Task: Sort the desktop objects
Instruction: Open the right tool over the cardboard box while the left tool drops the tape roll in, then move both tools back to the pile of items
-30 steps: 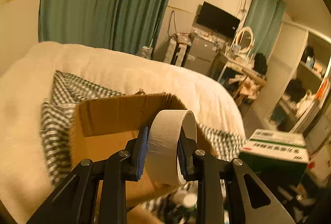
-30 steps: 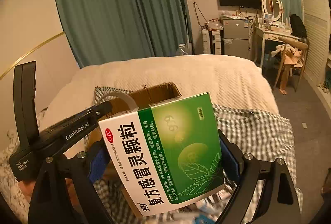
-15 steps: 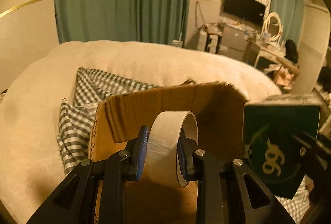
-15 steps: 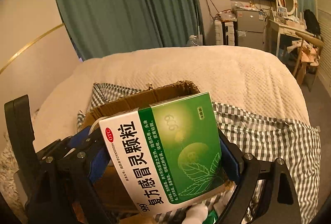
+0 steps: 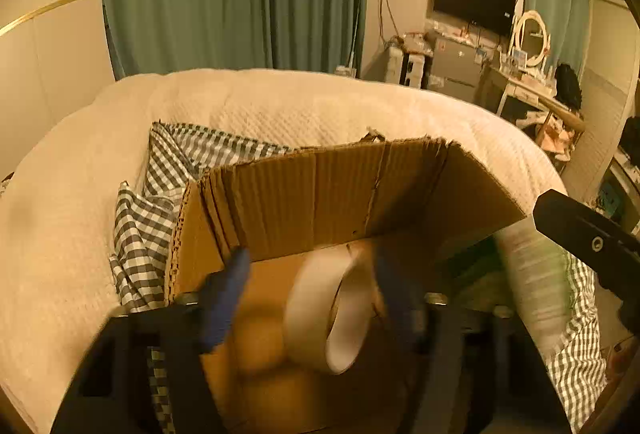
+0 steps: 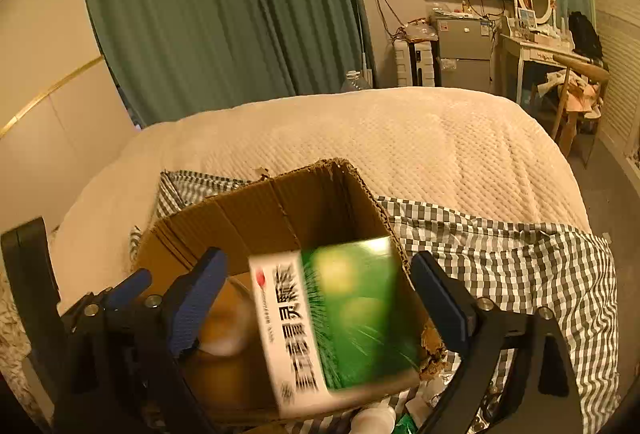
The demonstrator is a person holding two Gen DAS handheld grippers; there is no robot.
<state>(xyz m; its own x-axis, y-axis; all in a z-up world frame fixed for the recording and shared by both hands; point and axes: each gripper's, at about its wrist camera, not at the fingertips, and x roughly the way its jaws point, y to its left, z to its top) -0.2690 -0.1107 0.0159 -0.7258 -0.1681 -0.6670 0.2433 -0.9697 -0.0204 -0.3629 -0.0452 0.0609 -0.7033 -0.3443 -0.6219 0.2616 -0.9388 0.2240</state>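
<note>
Both grippers now stand spread wide where half a second ago they were clamped. The left gripper (image 5: 310, 298) has let go of the tape roll (image 5: 332, 314), blurred at lower centre over the cardboard box (image 5: 320, 201). The right gripper (image 6: 320, 310) has released the green medicine box (image 6: 336, 322), smeared and tilted, lower in frame.

Between the left tongs (image 5: 310, 290) the beige tape roll (image 5: 328, 312) is motion-blurred; the green-and-white medicine carton (image 6: 336, 318) has smeared, unreadable print.
</note>
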